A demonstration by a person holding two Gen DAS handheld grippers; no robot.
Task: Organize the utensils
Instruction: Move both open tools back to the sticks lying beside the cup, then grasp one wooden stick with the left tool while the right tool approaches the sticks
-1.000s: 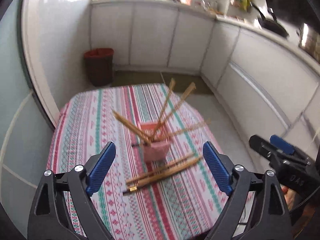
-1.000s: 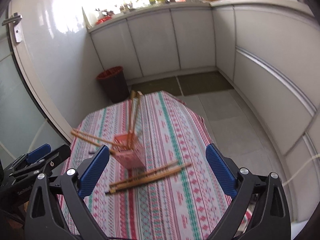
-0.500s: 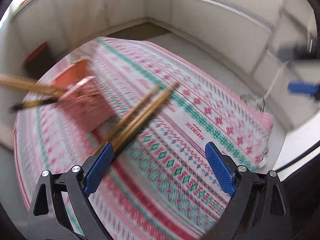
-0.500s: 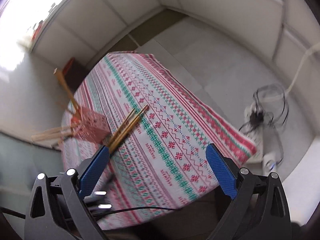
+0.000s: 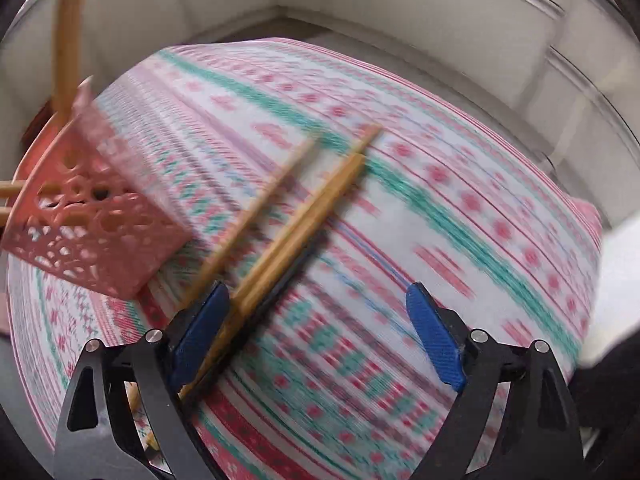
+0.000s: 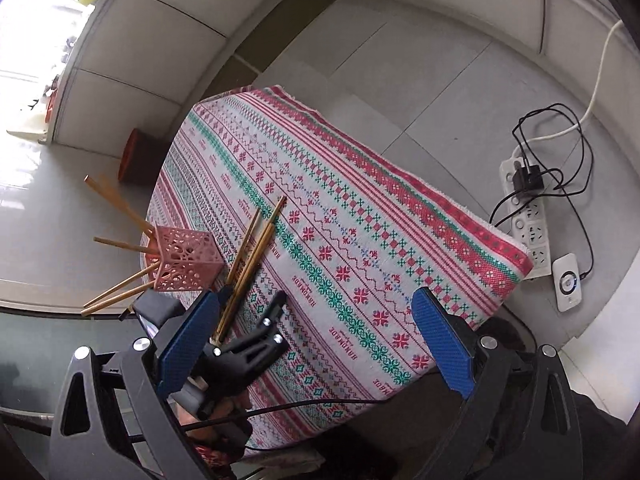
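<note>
Left wrist view: left gripper (image 5: 318,334) spread wide, fingers just closing a little, pads pressing on nothing. Loose chopsticks (image 5: 296,228) flat on the patterned tabletop (image 5: 460,216), just right of the pink holder (image 5: 92,220), slanting from beside the left finger (image 5: 200,334) up and away; near ends passing right along that finger's inner face, contact not clear through the blur. Right finger well apart from them. More chopsticks (image 5: 70,36) upright in the holder.

Right wrist view: right gripper (image 6: 316,342) wide open, nothing between its fingers. Loose chopsticks (image 6: 250,260) just right of the holder (image 6: 186,260), near ends beside the right gripper's left finger (image 6: 186,340). Left gripper (image 6: 256,340) low over the tabletop (image 6: 380,240), in front of the holder, at those near ends. Power strip (image 6: 528,216) on the floor, well right of the holder.
</note>
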